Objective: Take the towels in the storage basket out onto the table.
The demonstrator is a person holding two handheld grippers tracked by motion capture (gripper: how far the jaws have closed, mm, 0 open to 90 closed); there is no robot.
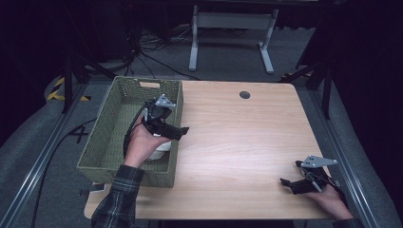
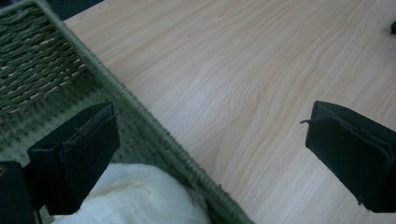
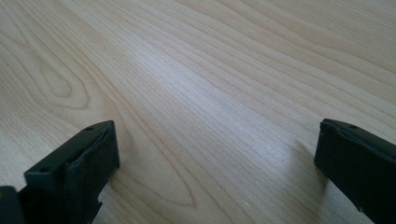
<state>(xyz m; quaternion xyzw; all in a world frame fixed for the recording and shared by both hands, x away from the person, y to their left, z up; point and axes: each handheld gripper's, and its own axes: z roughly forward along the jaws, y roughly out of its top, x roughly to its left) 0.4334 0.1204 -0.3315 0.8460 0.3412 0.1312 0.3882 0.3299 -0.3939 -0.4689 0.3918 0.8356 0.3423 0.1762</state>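
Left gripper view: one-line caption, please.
Open left gripper straddles the green woven basket's rim, a white soft thing inside, wooden table beyond.

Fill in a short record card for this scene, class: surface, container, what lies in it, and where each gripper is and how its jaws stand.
Surface: light wooden table
Container: green woven basket, at the table's left end
Contents: a white soft thing, kind unclear
Left gripper: over the basket's right rim, jaws wide apart, holding nothing
Right gripper: low over bare wood near the table's right front corner, jaws wide apart, holding nothing

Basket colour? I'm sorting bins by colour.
Green woven basket; the high view shows it best.
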